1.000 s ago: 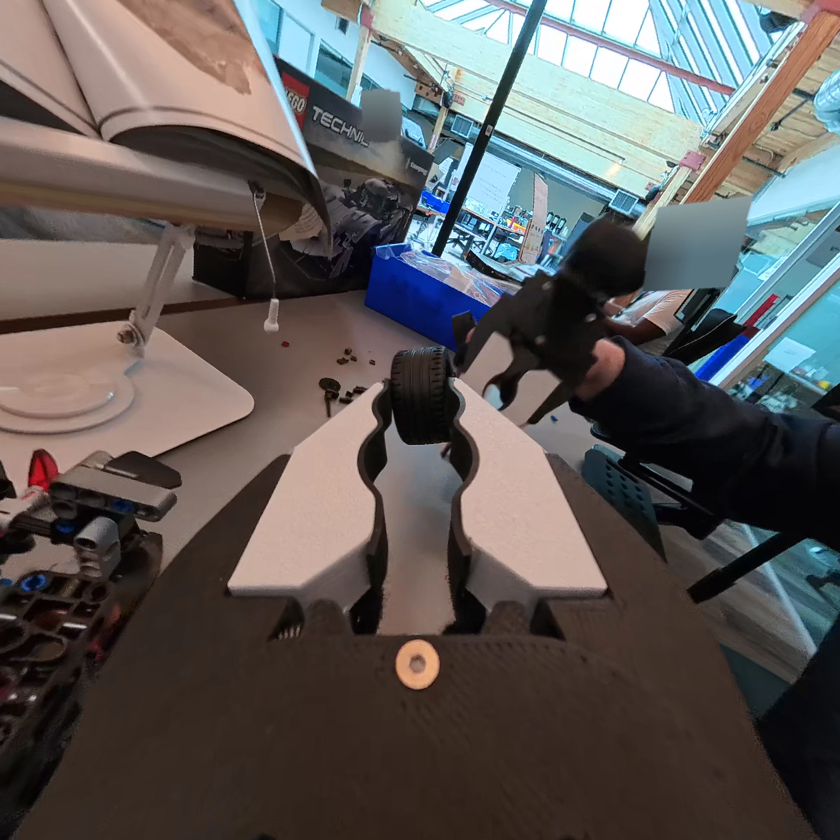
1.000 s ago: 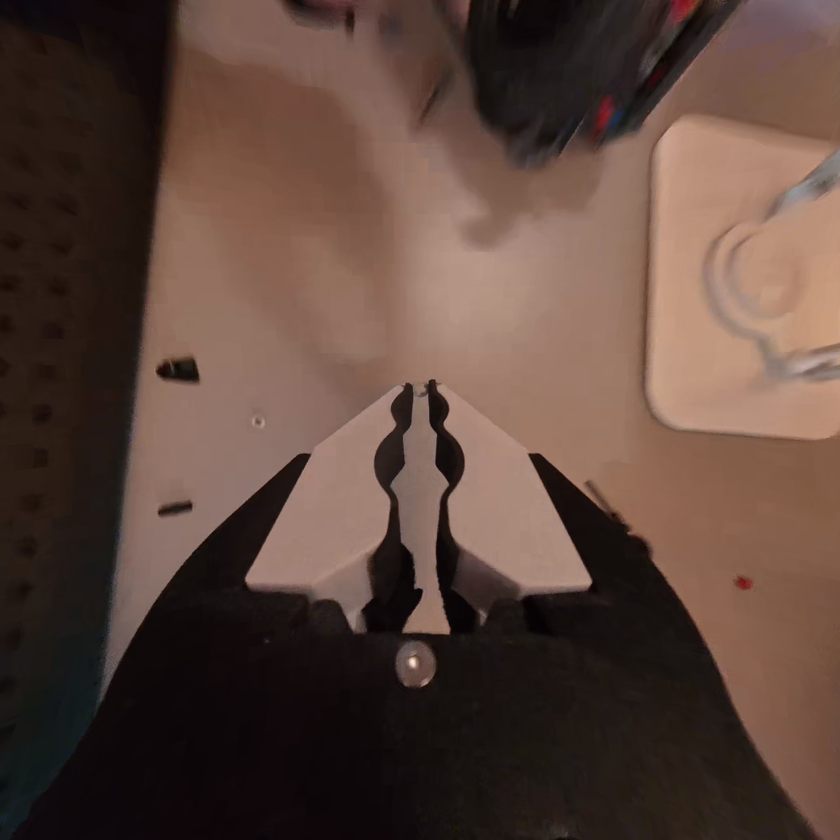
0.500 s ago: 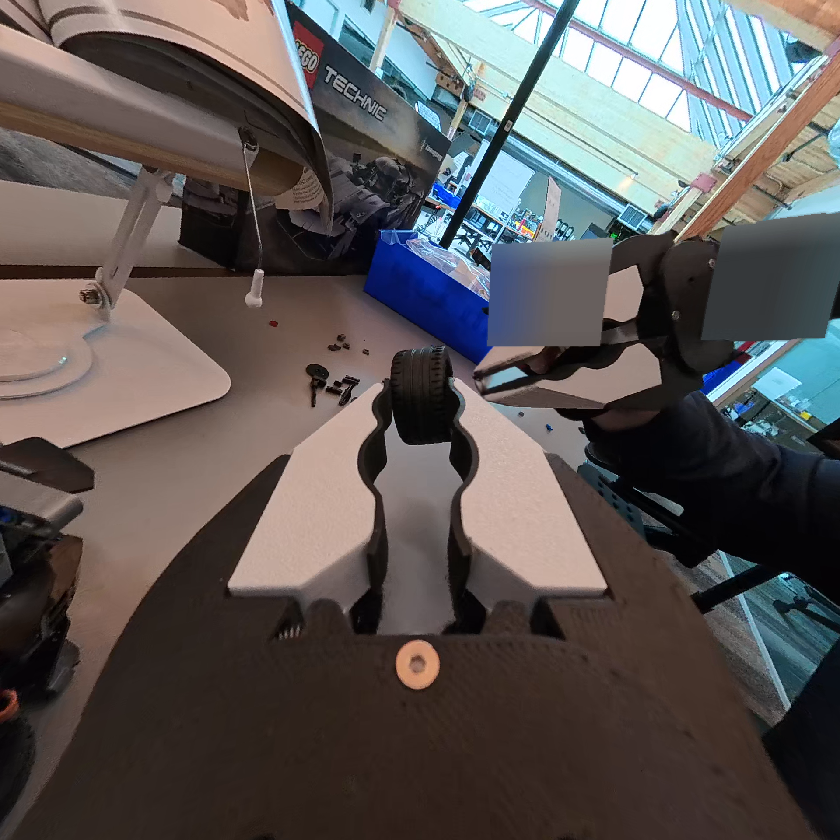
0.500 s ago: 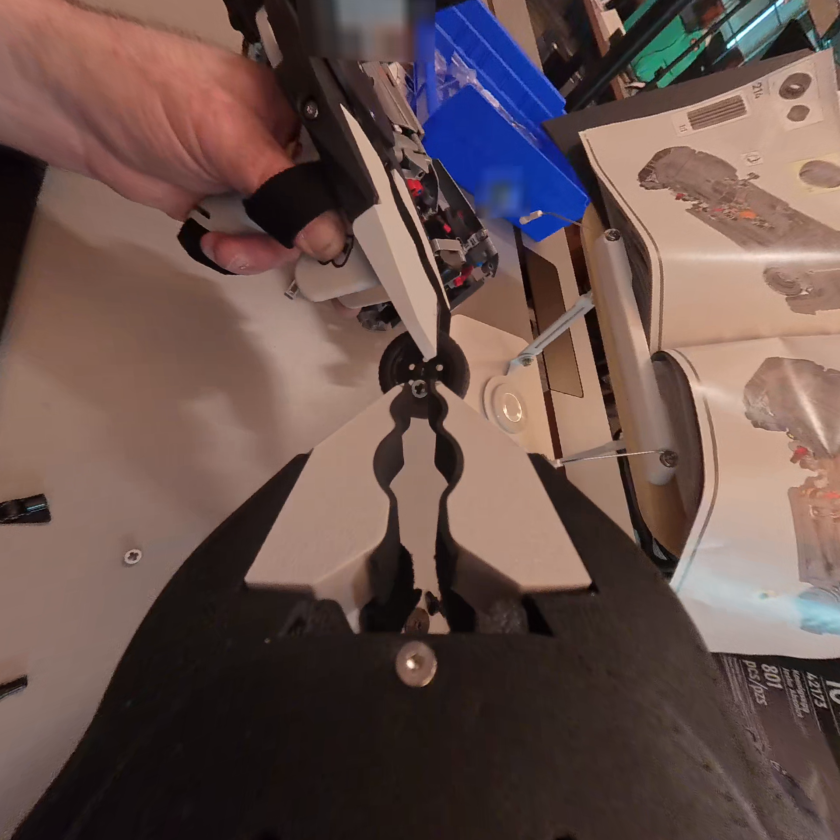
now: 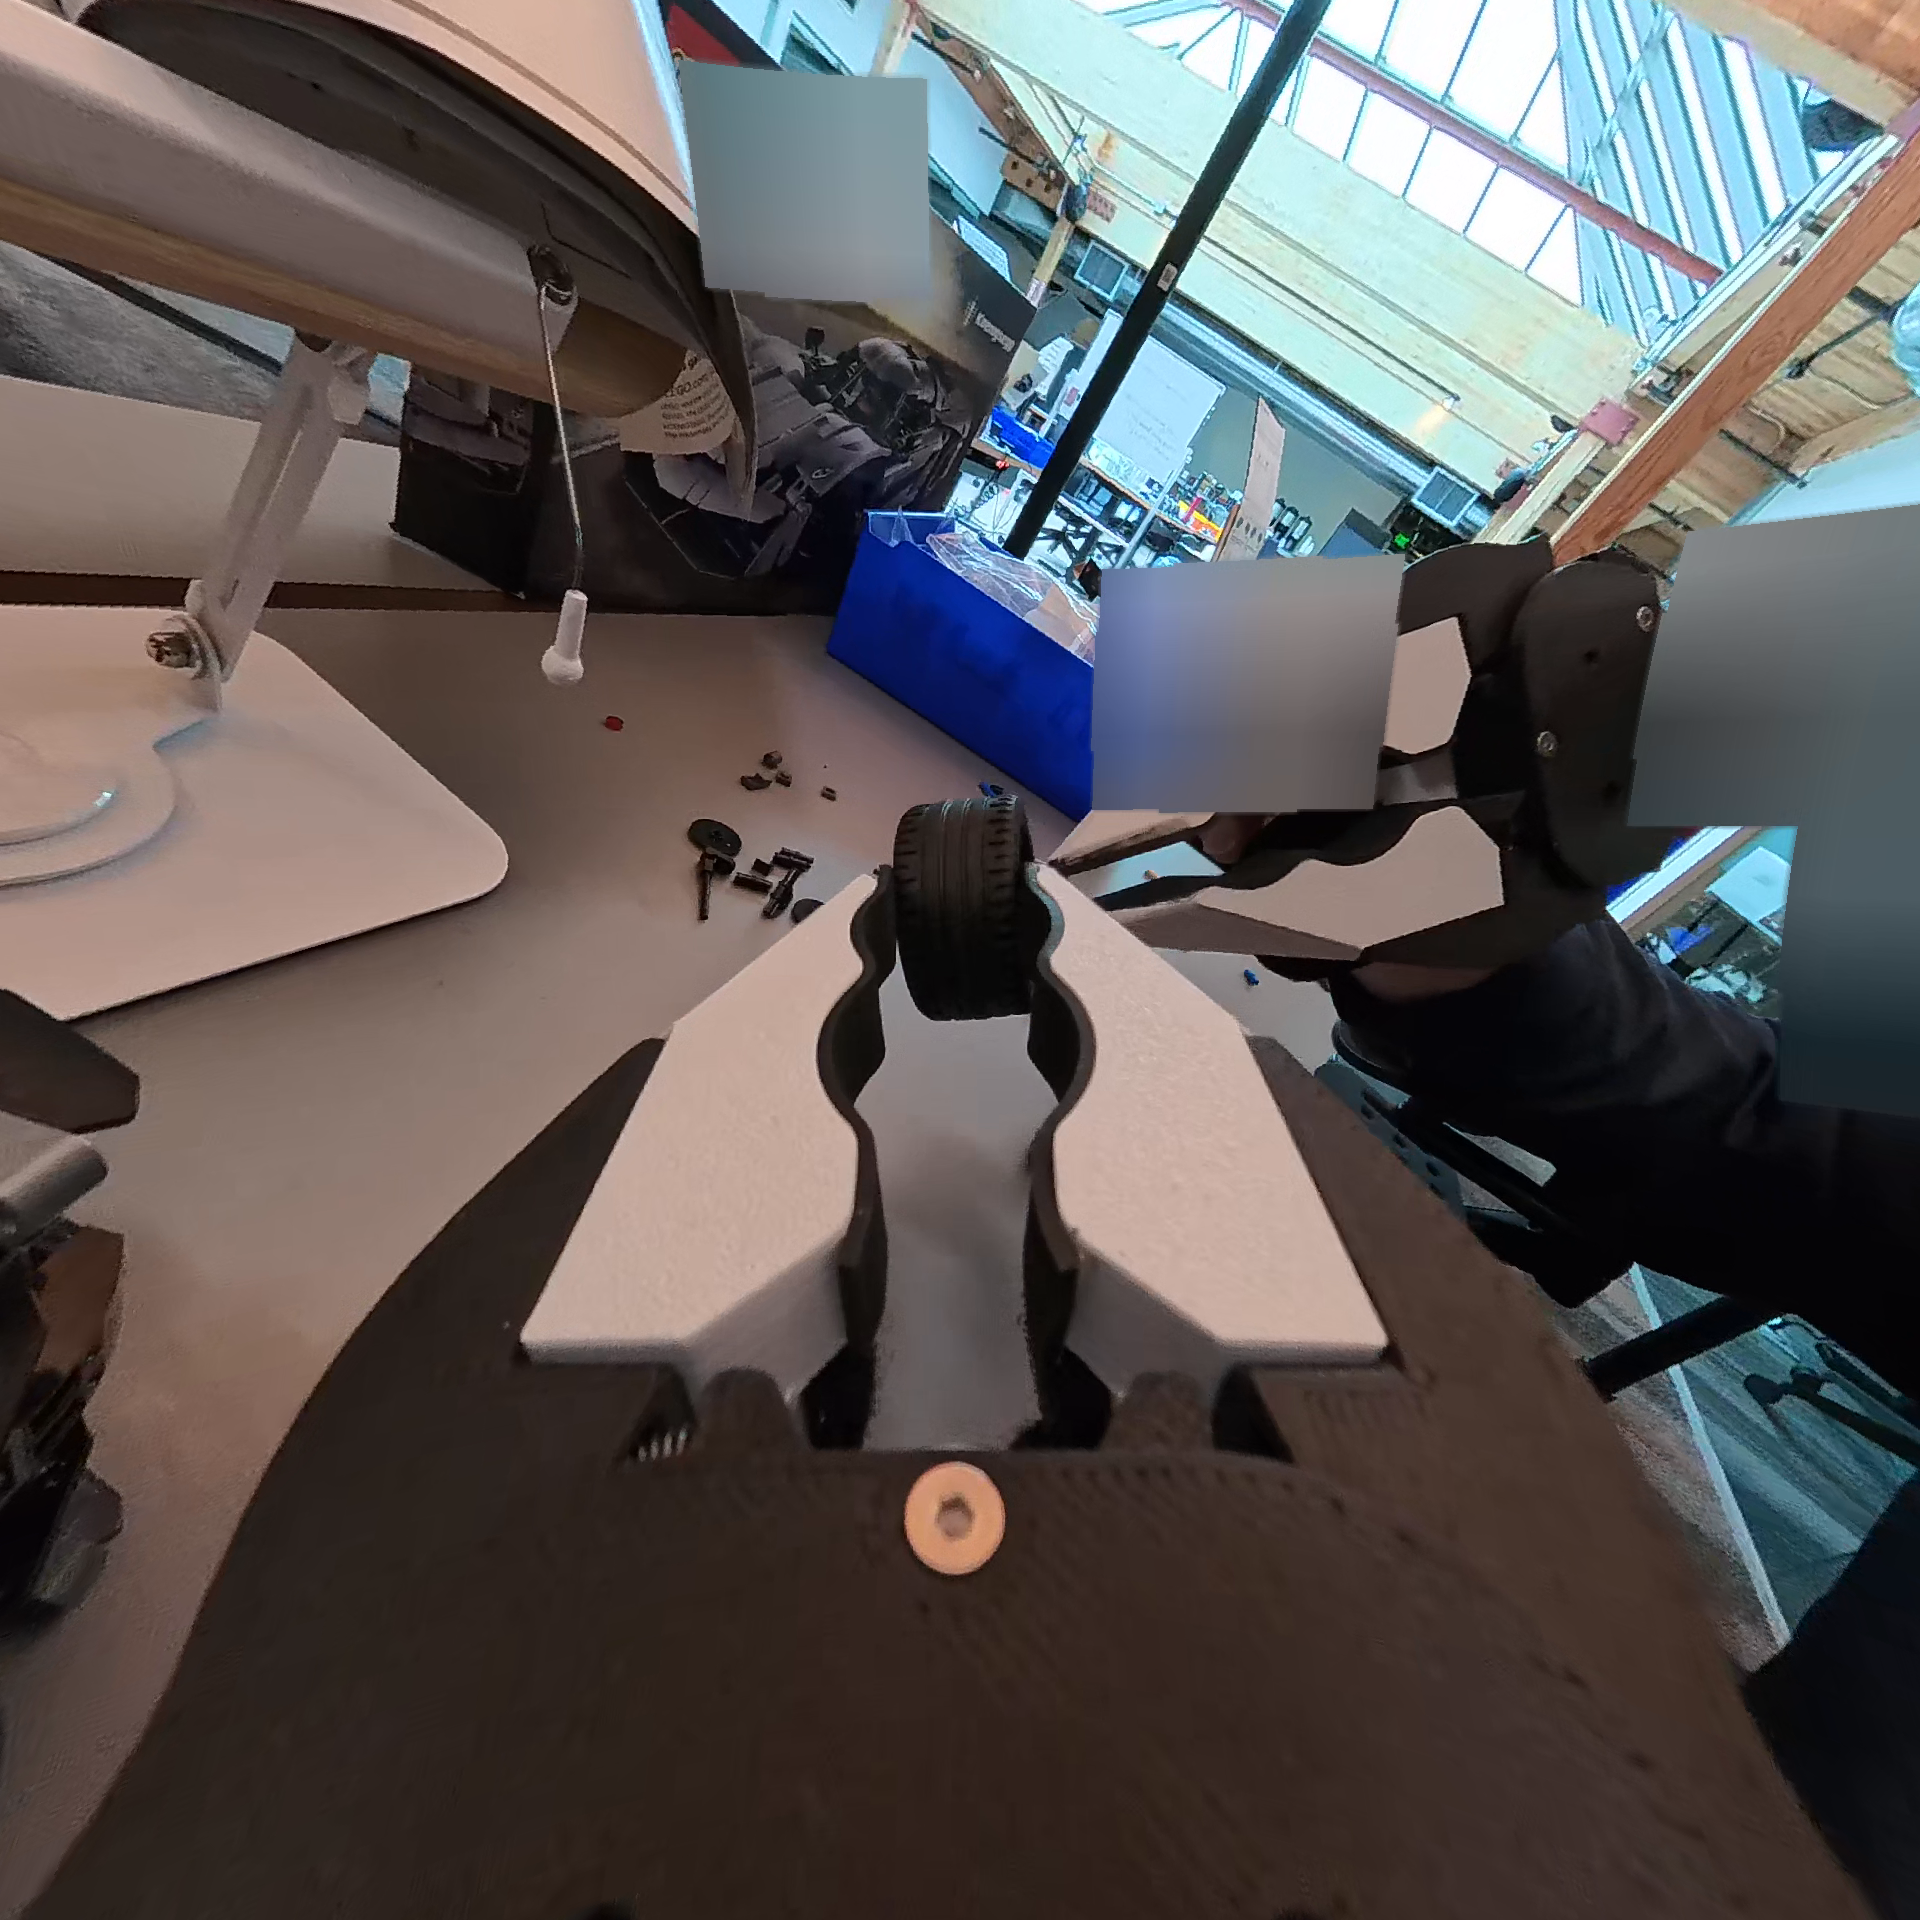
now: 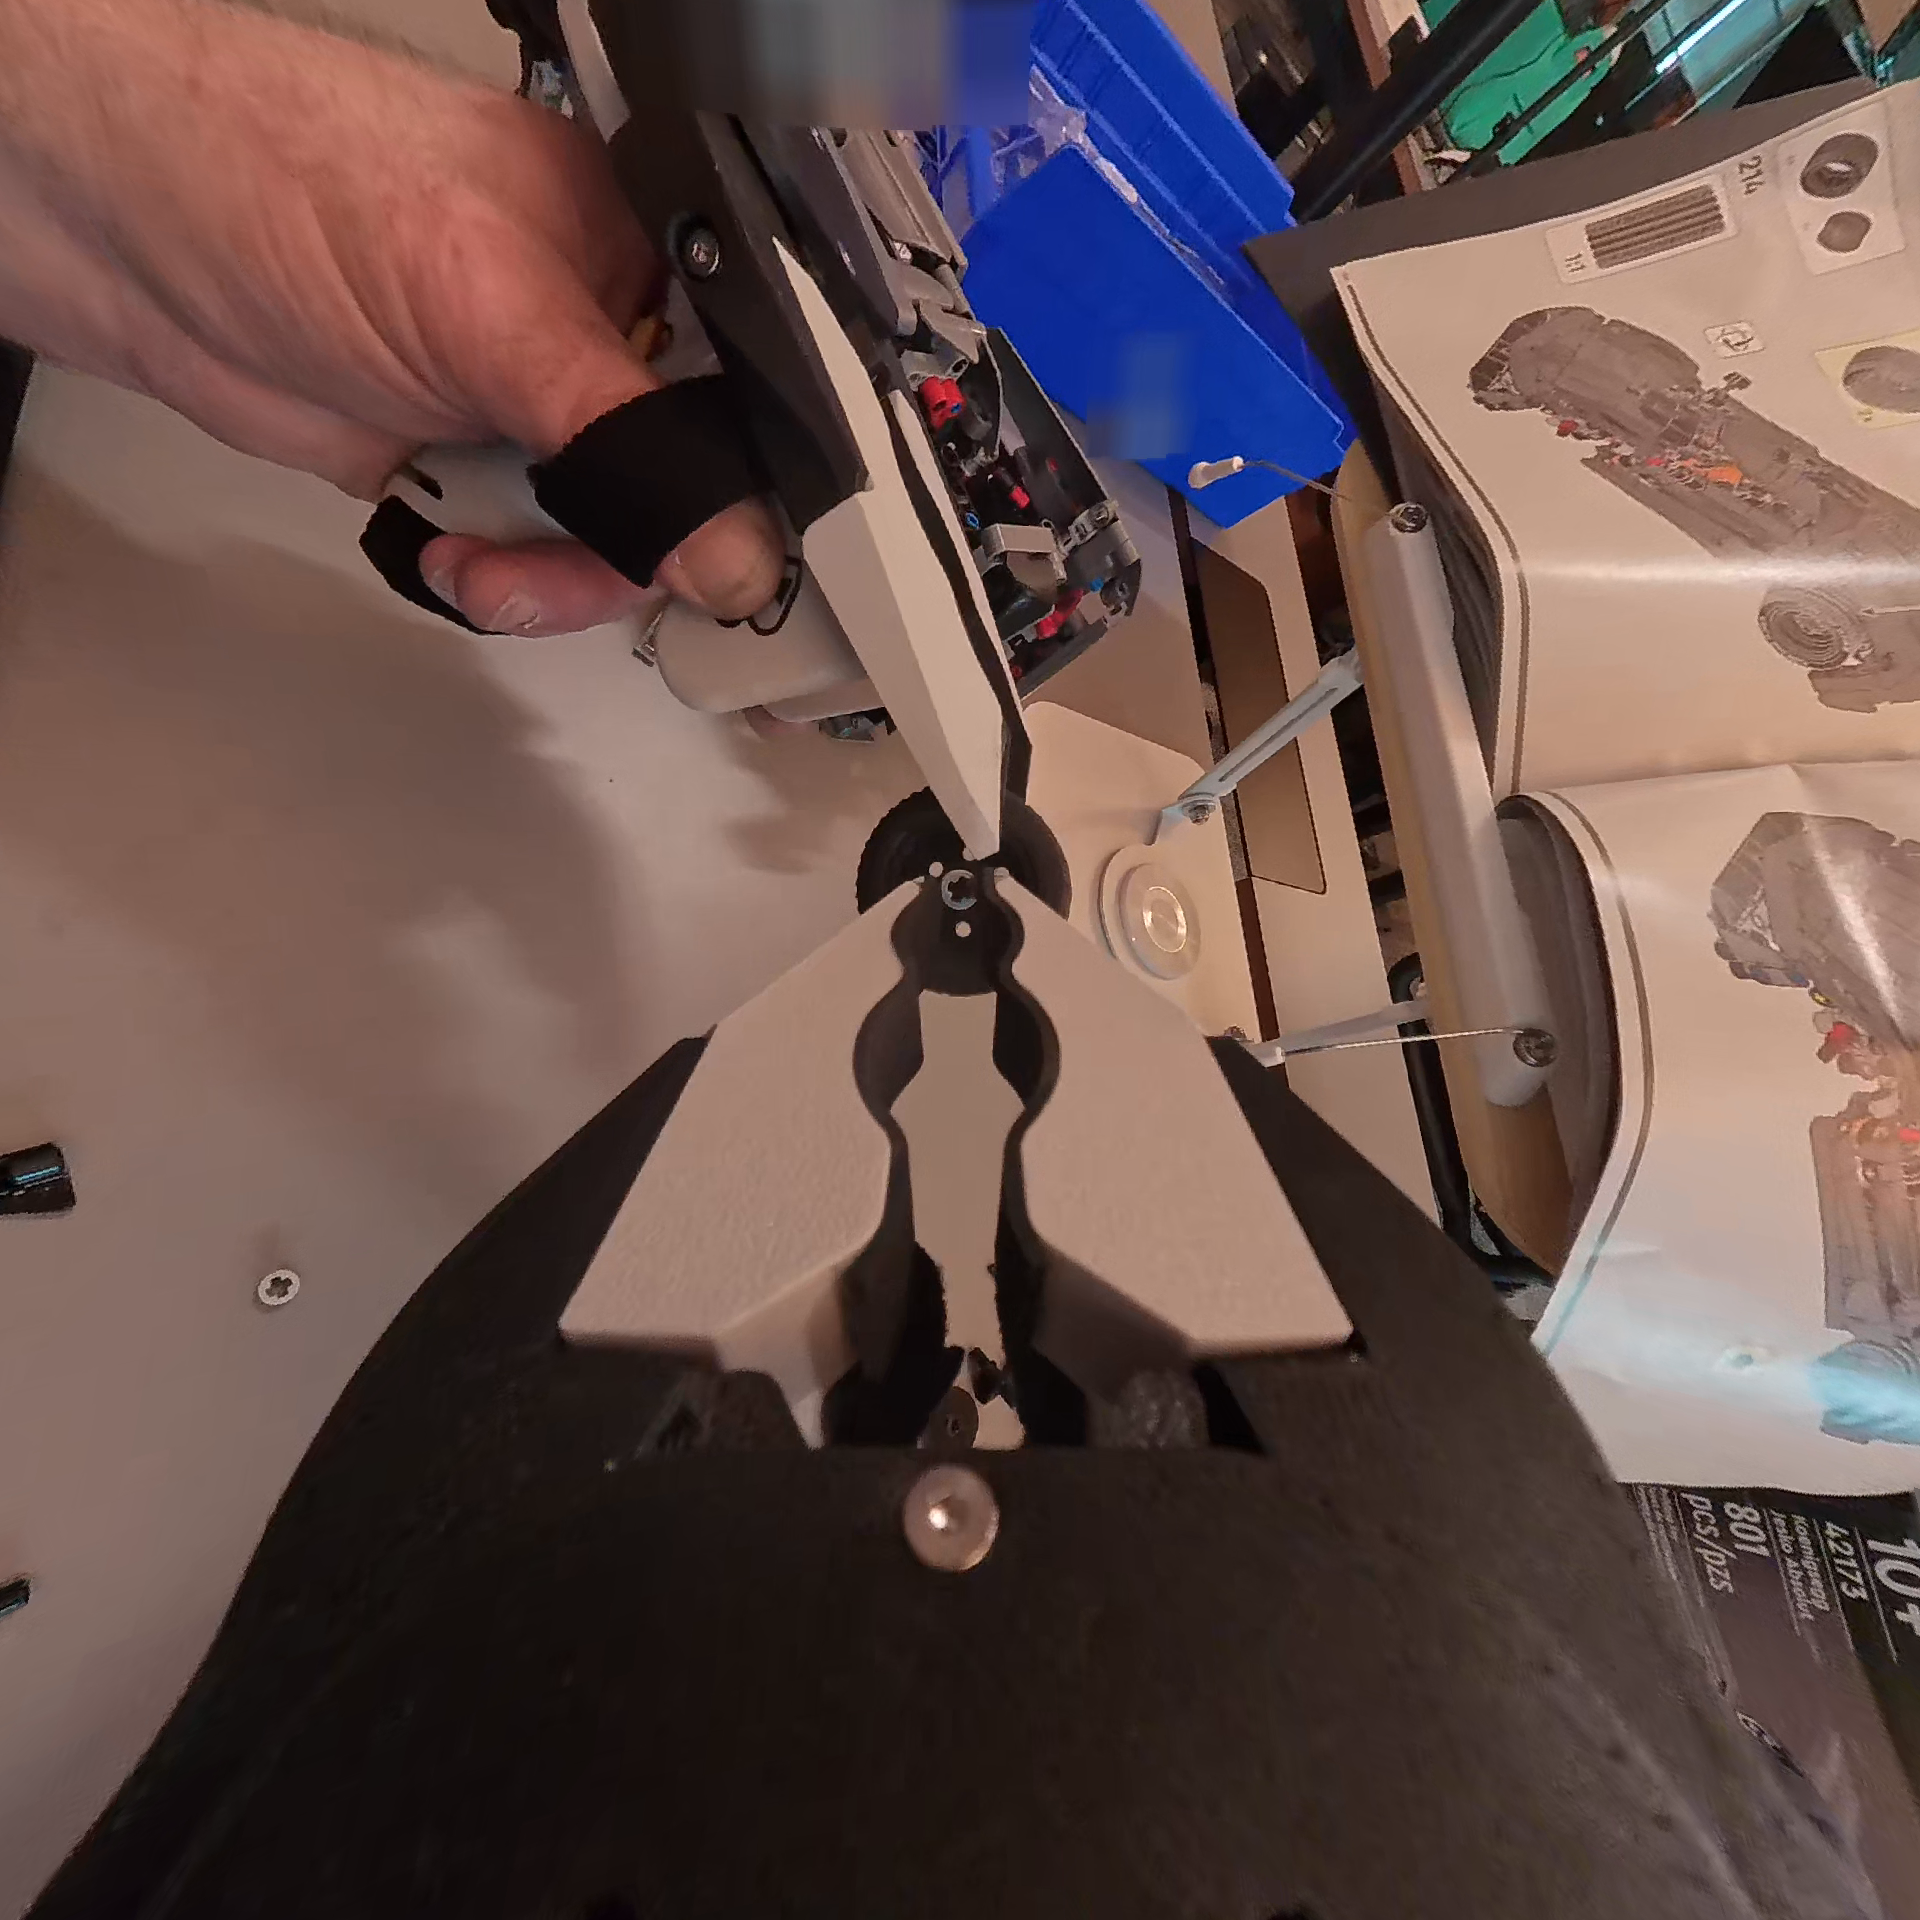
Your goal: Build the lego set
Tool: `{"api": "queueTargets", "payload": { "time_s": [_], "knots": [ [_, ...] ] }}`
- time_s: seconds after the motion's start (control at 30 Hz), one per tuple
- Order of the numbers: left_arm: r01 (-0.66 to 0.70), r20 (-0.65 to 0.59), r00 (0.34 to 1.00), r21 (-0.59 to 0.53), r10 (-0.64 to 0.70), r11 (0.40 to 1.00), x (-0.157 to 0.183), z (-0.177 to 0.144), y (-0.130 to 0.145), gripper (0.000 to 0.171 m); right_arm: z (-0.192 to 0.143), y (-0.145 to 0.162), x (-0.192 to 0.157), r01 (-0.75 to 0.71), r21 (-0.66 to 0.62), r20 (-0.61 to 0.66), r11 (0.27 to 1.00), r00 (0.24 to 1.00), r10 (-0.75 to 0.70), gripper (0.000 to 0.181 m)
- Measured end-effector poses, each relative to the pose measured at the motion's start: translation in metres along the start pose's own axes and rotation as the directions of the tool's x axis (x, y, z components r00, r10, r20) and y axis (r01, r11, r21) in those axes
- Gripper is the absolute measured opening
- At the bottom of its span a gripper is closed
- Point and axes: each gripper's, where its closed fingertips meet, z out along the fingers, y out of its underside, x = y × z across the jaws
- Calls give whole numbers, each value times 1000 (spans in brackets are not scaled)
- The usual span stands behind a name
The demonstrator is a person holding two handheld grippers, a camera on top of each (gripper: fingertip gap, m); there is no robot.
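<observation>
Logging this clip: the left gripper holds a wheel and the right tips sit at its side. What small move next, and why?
Probably ease the right gripper straight into the wheel's hub. The left gripper pinches the wheel by its tread, and the right tips are nearly closed and lined up on the centre hole.

The wheel [image 5: 964, 920] carries a matt black rubber tyre with moulded tread. The left gripper [image 5: 961, 894] has grainy white plastic fingers [image 5: 727, 1132] on a rough, layered black printed body. At upper left, the booklet [image 5: 416, 94] shows smooth paper on a wooden stand [image 5: 312, 301].
</observation>
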Motion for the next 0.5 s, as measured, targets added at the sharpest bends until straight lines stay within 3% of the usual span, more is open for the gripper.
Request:
{"api": "queueTargets", "payload": {
  "time_s": [0.3,0.5],
  "knots": [
    [54,-15,998,18,-54,998,-2,0,-1,20,1,0,1,66,-18,-54,998,996,-67,4],
    [177,-82,982,45,-173,983,-3,-1,-3,20,2,0,4,135,-41,-114,990,984,-139,4]
  ]
}}
